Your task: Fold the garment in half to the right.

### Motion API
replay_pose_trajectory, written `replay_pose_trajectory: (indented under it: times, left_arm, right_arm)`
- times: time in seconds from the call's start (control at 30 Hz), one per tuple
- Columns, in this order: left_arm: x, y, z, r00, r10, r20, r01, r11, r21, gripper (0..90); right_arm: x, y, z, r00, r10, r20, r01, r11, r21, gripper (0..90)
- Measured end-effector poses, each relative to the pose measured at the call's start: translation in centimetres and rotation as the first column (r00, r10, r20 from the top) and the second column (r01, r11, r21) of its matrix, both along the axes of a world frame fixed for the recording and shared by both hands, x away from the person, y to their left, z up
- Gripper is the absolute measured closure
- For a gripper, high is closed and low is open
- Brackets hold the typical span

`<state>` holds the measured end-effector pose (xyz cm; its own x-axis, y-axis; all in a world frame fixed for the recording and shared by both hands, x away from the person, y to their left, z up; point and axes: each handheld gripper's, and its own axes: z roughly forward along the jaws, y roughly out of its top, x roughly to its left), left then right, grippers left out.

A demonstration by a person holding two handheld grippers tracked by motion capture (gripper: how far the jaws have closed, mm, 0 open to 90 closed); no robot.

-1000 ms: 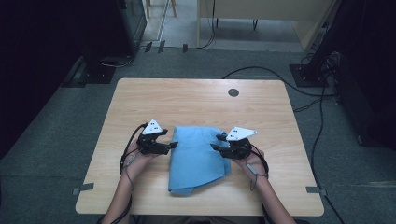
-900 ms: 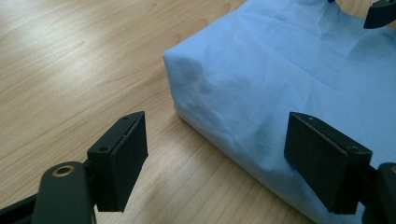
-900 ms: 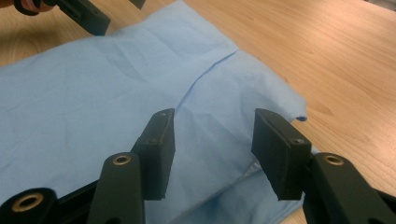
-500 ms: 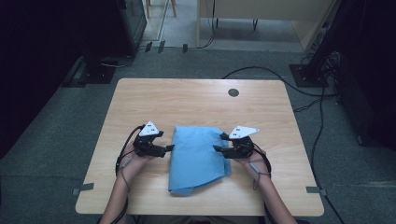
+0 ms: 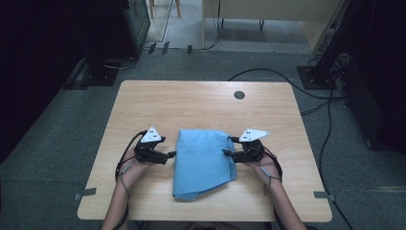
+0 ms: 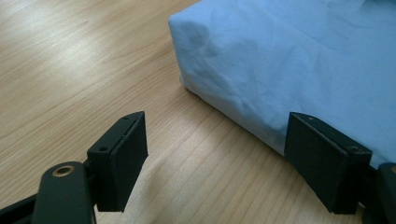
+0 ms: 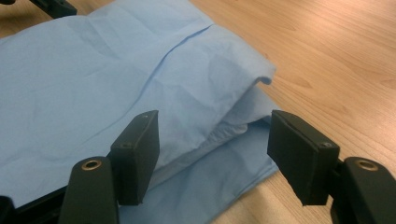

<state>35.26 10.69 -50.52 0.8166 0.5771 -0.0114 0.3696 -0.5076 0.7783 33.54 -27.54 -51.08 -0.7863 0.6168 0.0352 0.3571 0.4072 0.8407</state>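
Observation:
A folded light-blue cloth (image 5: 203,160) lies on the near middle of the wooden table (image 5: 191,100). My left gripper (image 5: 168,155) is at the cloth's left edge. In the left gripper view, the gripper (image 6: 217,135) is open over bare wood, with the cloth (image 6: 299,60) just ahead of its right jaw. My right gripper (image 5: 229,146) is at the cloth's right edge. Its jaws (image 7: 212,126) have just been opening and now stand open. The layered edge of the cloth (image 7: 93,84) lies between them, and the pads are not pressing on it.
A small black round insert (image 5: 239,95) sits in the tabletop near its far edge. Black cables (image 5: 268,72) run over the grey carpet behind and to the right of the table. Dark furniture (image 5: 57,43) stands at the far left.
Both grippers have drawn back a little from the cloth's side edges. The right gripper's jaws have spread. The cloth lies where it was.

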Motion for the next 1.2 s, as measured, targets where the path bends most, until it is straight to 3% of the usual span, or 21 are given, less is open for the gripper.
replay_pose_trajectory:
  times: [0.73, 1.2]
  left_arm:
    - [0.1, 1.2, -0.6, 0.9998, 0.017, 0.009, -0.017, 0.9999, 0.002, 21.5]
    - [0.3, 1.7, -1.0, 0.9995, 0.033, -0.005, -0.033, 0.9994, 0.011, 21.4]
  right_arm:
    - [0.2, -2.0, -0.2, 0.9991, -0.042, -0.009, 0.042, 0.999, -0.005, 31.3]
    - [0.4, -3.5, -0.5, 0.9965, -0.081, -0.017, 0.081, 0.997, -0.016, 30.3]
